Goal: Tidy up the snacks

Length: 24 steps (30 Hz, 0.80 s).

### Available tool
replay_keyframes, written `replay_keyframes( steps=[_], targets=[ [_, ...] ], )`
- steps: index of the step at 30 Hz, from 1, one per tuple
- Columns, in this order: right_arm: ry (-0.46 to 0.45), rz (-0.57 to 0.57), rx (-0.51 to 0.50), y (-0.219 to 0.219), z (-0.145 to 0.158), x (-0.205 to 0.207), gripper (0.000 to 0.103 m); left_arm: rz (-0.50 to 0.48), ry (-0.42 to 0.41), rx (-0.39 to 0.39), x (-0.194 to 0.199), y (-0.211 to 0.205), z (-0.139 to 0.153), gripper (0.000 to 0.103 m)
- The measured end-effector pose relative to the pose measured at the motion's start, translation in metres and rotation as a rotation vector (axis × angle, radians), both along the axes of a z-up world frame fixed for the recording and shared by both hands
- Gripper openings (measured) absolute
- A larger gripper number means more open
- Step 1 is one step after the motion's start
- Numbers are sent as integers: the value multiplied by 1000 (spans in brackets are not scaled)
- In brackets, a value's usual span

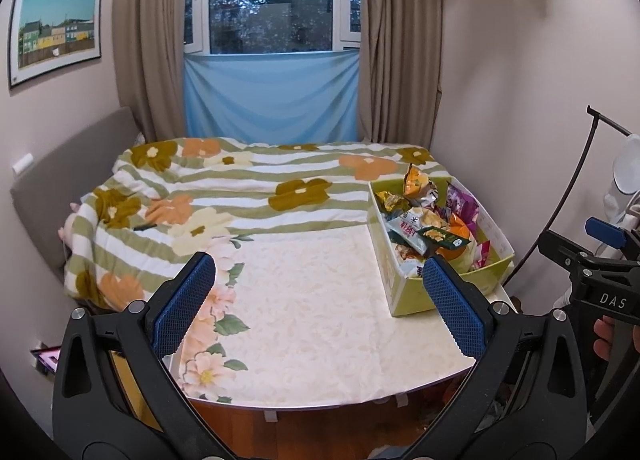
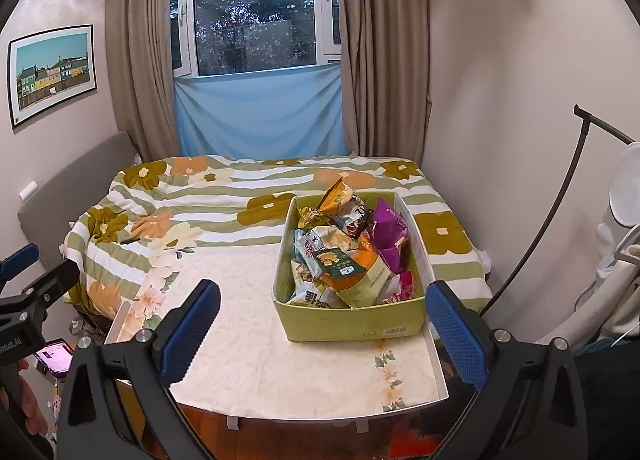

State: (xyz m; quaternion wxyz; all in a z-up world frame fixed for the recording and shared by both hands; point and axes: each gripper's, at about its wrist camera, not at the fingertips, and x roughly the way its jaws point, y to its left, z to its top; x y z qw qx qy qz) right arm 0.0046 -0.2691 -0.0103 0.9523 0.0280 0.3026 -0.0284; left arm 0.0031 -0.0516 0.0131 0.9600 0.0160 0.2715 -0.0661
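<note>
A green cardboard box (image 2: pixel 352 324) (image 1: pixel 412 296) stands on the right part of a cream floral tablecloth. It is heaped with several snack packets (image 2: pixel 344 256) (image 1: pixel 428 220): orange, purple, green and white bags. My right gripper (image 2: pixel 320 324) is open, held back over the table's near edge, facing the box, its fingers empty. My left gripper (image 1: pixel 316 300) is also open and empty, over the bare cloth left of the box. The right gripper's body shows at the right edge of the left wrist view, with a hand on it.
The small table (image 2: pixel 280 380) stands against a bed with a green-striped flowered blanket (image 2: pixel 224 196). A wall lies close on the right, with a curved black lamp arm (image 2: pixel 552 228) and white appliance. A phone (image 2: pixel 54 356) lies on the floor at the left.
</note>
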Motion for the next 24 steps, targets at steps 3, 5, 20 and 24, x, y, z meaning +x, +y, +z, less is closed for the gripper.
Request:
replay_keyframes(
  steps=[3,5,20,24],
  targets=[
    [1,1,-5,0,0,1,102,-1,1,-1,1,-1,-1,103],
    [1,-1,-5,0,0,1,102,-1,0,-4,1,-1,-1,103],
    [0,-1,-3,0,0,3,102,-1,0,-4,4,-5,-1,103],
    [1,0,-4,0,0,2,102,0,3,-5,6,-6,-1,103]
  ],
)
